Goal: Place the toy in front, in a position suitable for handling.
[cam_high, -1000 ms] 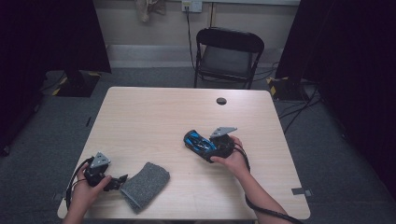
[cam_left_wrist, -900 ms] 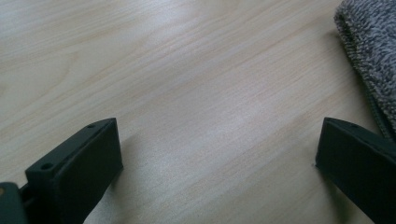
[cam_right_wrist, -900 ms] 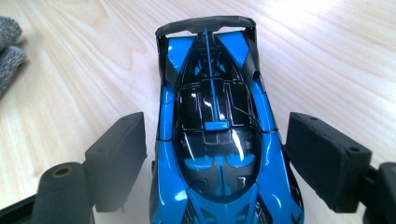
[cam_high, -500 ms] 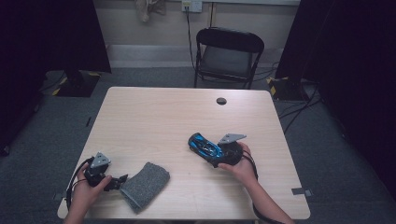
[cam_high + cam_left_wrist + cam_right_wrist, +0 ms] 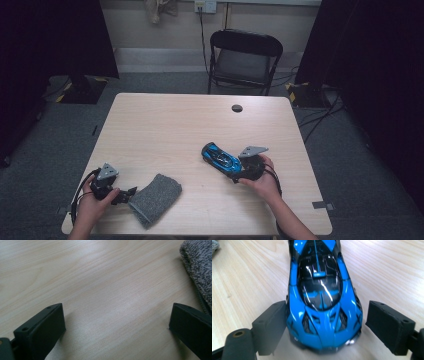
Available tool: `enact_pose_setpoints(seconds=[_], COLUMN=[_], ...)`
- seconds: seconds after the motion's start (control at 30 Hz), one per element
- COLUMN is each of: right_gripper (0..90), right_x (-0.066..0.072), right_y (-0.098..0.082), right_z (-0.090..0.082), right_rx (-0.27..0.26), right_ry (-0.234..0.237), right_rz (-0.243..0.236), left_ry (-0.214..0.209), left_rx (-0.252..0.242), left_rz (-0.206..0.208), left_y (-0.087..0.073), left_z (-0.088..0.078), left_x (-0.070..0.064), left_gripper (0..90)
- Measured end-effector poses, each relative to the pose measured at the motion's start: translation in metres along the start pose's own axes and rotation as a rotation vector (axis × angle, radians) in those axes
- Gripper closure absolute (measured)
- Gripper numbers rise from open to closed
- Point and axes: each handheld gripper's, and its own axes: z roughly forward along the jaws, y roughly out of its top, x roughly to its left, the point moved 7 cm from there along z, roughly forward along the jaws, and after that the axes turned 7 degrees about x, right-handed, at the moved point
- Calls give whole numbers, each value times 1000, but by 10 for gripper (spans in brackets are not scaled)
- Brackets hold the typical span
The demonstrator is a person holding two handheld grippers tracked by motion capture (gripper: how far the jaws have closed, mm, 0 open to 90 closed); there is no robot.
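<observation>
In the lower right of the high view, the right gripper (image 5: 239,170) stands released around the glossy blue and black toy car (image 5: 322,292). The car looks rigid, light and slippery; I would grasp its flat sides near the rear. The left gripper (image 5: 117,330) is released too, on bare wood beside the grey knitted cloth (image 5: 198,270).

left gripper (image 5: 131,192) jaws spread (low) | right gripper (image 5: 233,173) jaws spread

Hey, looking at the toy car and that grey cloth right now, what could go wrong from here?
1. The right gripper has its jaws open around the blue toy car, with a gap on one side. The car sits on its wheels, so a nudge might roll it away across the table.
2. The left gripper is open over bare wood, with the grey cloth beside one jaw. Moving forward could drag or bunch the cloth.
</observation>
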Motion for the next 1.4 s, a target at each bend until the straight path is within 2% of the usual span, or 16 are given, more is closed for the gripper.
enact_pose_setpoints(seconds=[0.17,0.23,0.3,0.4,0.97,1.03,1.13,1.2,1.27,1.33,1.4], right_gripper=[169,173,161,168,231,231,230,231,231,230,230], right_x=[1,2,3,4,5,5,5,5,5,5,5], right_y=[-11,-11,-13,-12,-10,-10,-10,-10,-10,-10,-10], right_z=[1,0,1,1,1,1,1,1,1,1,1], right_rx=[7,-8,18,16,5,5,5,5,5,4,5], right_ry=[2,-8,-27,-40,-32,-32,-32,-32,-32,-33,-32], right_rz=[5,-2,-25,-14,-10,-10,-10,-11,-11,-11,-11], left_ry=[6,6,6,6,6,7,0,-12,-10,-21,-36], left_rx=[-1,-1,-1,-2,-1,-1,-5,-7,-10,-35,-54], left_rz=[0,-1,-1,-2,-1,-9,-36,-56,-56,-75,-88], left_y=[0,0,0,0,0,1,5,7,10,15,22], left_z=[0,0,0,0,0,-2,-7,-9,-14,-19,-26], left_x=[0,0,0,0,0,1,0,0,0,0,-3], left_gripper=[0,0,0,0,0,20,240,134,199,154,162])
